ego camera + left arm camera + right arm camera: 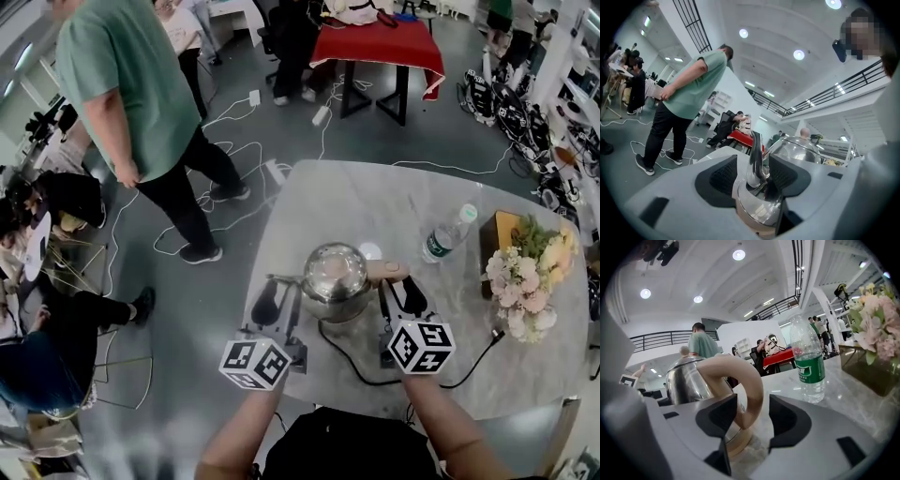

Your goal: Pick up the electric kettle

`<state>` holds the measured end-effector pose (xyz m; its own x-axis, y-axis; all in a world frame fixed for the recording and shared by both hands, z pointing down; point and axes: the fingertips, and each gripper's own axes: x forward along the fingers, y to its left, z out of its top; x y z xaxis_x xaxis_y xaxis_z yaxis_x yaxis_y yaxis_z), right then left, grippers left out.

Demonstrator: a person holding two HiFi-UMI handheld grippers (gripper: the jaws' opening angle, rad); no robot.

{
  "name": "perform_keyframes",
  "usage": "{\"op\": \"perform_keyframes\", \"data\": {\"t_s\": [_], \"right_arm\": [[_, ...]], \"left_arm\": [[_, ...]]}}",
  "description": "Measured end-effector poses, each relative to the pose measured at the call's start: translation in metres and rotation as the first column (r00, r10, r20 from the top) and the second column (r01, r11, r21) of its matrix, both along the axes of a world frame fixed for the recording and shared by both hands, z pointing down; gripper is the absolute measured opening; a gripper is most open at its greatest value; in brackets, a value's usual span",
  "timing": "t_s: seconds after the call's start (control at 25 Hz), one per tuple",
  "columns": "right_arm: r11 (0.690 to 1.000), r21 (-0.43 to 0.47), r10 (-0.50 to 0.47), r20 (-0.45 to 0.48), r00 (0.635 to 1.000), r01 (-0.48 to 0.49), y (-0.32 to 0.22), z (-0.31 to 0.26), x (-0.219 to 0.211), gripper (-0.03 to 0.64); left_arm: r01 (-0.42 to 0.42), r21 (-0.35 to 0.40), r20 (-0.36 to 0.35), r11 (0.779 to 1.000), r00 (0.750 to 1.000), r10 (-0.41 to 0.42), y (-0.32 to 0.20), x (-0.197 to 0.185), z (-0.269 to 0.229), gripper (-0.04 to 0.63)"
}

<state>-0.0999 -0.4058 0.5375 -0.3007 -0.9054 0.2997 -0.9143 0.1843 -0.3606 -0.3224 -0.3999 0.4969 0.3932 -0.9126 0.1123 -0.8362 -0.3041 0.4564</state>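
Note:
A stainless-steel electric kettle (335,272) with a beige handle (387,272) stands on its base on the round marble table (375,192). My left gripper (280,302) is open at the kettle's left side. In the left gripper view the spout (754,159) rises between its pads with a gap on each side. My right gripper (399,296) is open at the kettle's right. In the right gripper view the handle (747,380) sits between the pads, close to the left one and well apart from the right one. The kettle's lid (794,152) shows beyond the spout.
A green-labelled water bottle (448,232) and a bunch of flowers in a box (530,277) stand to the right of the kettle. The black power cord (347,361) loops toward the table's near edge. A person in a green shirt (141,94) stands on the floor to the left.

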Motion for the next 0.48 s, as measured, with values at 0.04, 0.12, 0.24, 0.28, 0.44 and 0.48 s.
{"op": "perform_keyframes", "data": {"t_s": [0.04, 0.12, 0.24, 0.28, 0.44, 0.48], "right_arm": [[1.0, 0.003, 0.004, 0.004, 1.0, -0.004, -0.002, 0.0, 0.0, 0.179], [1.0, 0.007, 0.018, 0.013, 1.0, -0.018, -0.005, 0.001, 0.0, 0.181], [0.999, 0.004, 0.045, 0.03, 0.999, -0.045, -0.01, 0.002, 0.002, 0.181], [0.999, 0.004, 0.051, 0.036, 0.998, -0.051, -0.012, 0.003, 0.003, 0.181], [0.998, 0.011, 0.06, 0.039, 0.997, -0.06, -0.017, 0.005, 0.004, 0.181], [0.998, 0.015, 0.059, 0.035, 0.998, -0.059, -0.018, 0.005, 0.005, 0.181]], "left_arm": [[0.008, -0.002, -0.006, 1.0, 1.0, -0.008, -0.003, -0.001, 0.0, 0.184], [0.02, -0.004, -0.018, 1.0, 1.0, -0.02, -0.008, -0.001, -0.001, 0.186], [0.035, -0.004, -0.026, 0.999, 0.999, -0.035, -0.015, -0.003, -0.004, 0.186], [0.039, -0.006, -0.024, 0.999, 0.999, -0.039, -0.017, -0.004, -0.004, 0.186], [0.044, -0.012, -0.025, 0.999, 0.999, -0.045, -0.024, -0.004, -0.002, 0.186], [0.041, -0.012, -0.027, 0.999, 0.999, -0.042, -0.024, -0.004, -0.002, 0.186]]}}
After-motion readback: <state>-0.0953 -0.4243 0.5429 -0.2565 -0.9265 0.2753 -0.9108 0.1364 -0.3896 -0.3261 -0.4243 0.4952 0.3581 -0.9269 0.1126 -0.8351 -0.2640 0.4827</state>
